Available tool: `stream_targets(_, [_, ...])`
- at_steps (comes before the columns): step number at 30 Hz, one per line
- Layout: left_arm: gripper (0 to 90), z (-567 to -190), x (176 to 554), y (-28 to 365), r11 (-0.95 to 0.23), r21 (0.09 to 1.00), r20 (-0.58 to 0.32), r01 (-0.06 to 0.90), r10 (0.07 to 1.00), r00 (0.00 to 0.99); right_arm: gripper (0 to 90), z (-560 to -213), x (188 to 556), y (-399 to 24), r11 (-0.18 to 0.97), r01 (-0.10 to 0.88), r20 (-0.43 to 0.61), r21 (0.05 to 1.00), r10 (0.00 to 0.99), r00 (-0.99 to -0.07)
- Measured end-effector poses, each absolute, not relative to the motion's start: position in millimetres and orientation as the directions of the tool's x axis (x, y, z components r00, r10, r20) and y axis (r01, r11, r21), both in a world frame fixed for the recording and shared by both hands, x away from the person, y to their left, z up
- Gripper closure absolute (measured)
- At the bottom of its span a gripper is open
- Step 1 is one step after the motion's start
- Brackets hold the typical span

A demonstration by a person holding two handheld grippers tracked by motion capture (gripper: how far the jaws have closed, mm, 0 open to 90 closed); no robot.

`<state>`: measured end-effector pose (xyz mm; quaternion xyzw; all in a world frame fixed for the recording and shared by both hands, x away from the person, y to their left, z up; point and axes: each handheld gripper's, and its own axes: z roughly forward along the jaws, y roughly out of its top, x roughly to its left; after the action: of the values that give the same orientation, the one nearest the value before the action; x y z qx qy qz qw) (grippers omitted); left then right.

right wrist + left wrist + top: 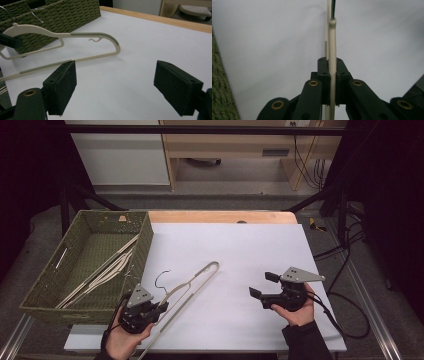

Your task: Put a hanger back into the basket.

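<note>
I am clamping my left gripper [161, 307] on the cream hanger [192, 285], lying beside the basket [47, 275] at its three o'clock. My right gripper [261, 285] is hovering, jaws apart. I judge a firm, level grip is needed.

Smooth cream plastic hanger [192, 285] with metal hook, rough woven green basket [95, 265], matt white tabletop [240, 270]

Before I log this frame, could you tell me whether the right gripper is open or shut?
Open: the right gripper shows its two jaws wide apart with only bare white table between.
</note>
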<state>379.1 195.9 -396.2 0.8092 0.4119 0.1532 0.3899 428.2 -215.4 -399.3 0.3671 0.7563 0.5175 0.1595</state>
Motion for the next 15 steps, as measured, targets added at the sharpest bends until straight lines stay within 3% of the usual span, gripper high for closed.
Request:
stream_targets(2, [85.4, -390, 374, 196, -0.364, 0.778, -0.031, 0.512, 0.792, 0.61, 18.6, -400, 428, -218, 0.193, 0.394, 0.141, 0.898, 0.724, -0.676])
stream_targets(7, [85.4, -376, 369, 206, -0.31, 0.82, -0.082, 0.48, 0.767, 0.636, 18.2, -399, 428, -221, 0.184, 0.389, 0.141, 0.903, 0.728, -0.671])
stream_targets(15, [85.4, -348, 360, 223, -0.25, 0.883, -0.09, 0.398, 0.74, 0.666, 17.5, -398, 428, -222, 0.173, 0.393, 0.149, 0.903, 0.733, -0.664])
